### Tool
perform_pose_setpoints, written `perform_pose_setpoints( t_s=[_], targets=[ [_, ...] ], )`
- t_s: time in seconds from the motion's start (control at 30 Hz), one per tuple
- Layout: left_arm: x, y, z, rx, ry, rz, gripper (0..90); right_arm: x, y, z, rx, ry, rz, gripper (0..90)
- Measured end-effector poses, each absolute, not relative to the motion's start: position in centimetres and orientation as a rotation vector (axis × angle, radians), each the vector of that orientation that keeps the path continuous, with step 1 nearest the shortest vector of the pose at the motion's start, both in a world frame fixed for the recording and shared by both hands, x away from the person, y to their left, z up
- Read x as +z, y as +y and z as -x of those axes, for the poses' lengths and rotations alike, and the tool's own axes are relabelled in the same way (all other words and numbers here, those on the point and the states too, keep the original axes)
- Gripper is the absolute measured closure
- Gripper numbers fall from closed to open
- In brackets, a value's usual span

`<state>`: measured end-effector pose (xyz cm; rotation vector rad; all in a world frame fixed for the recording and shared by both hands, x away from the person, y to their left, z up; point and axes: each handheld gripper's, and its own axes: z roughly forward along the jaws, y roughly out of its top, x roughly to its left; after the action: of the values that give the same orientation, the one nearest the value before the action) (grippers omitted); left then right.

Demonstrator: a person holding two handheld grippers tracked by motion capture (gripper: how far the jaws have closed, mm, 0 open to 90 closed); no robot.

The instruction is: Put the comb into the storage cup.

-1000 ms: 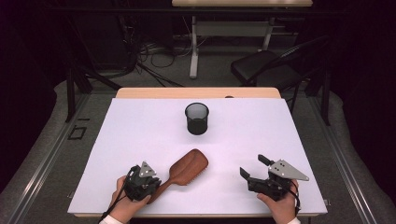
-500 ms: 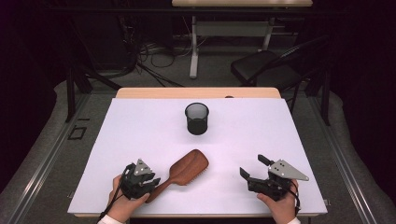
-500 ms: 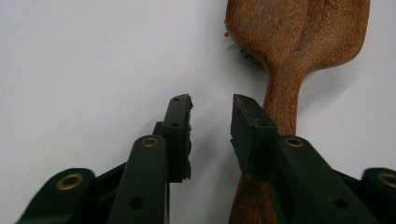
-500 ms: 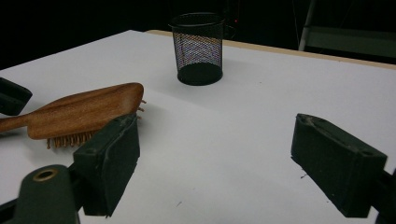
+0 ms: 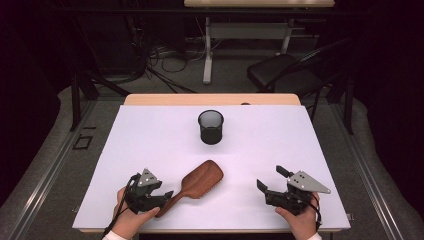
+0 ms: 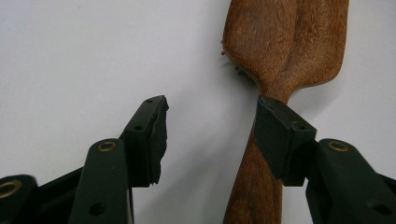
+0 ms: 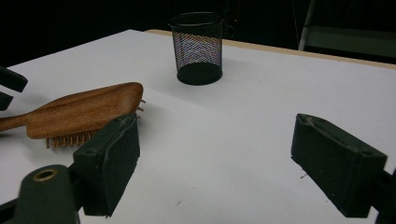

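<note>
Letting Go of the Hairbrush Handle

Lying bristles down on the white bench (image 5: 150, 135), the wooden hairbrush (image 5: 202, 179) sits in the lower middle of the high view, its handle slanting toward the lower left. The left claw (image 5: 167, 195) is at that handle's end; its jaws have just been opening. In the left gripper view the handle (image 6: 254, 186) runs up between the two black jaws, the right-hand one over the handle's neck, the left-hand one well clear of the wood, so the left claw stands open. The right claw (image 5: 270, 179), at lower right of the high view, is open too, with nothing between its jaws. A black mesh cup (image 5: 210, 127) stands upright above the hairbrush, well apart from it.
</note>
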<state>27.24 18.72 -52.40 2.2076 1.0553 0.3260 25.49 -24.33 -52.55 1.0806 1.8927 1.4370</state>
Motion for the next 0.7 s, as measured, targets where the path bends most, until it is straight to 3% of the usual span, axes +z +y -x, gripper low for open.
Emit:
perform_pose_setpoints(
  t_s=[0.2,0.7],
  targets=[
    [-52.19,18.84,-27.31,0.296,1.064,-2.182,35.4,-52.55,-24.33,-25.49,1.436,1.894,-1.080,15.1],
    [-51.84,18.48,-27.11,0.282,1.024,-2.175,40.7,-52.58,-24.30,-25.51,1.432,1.895,-1.078,15.1]
  ],
)
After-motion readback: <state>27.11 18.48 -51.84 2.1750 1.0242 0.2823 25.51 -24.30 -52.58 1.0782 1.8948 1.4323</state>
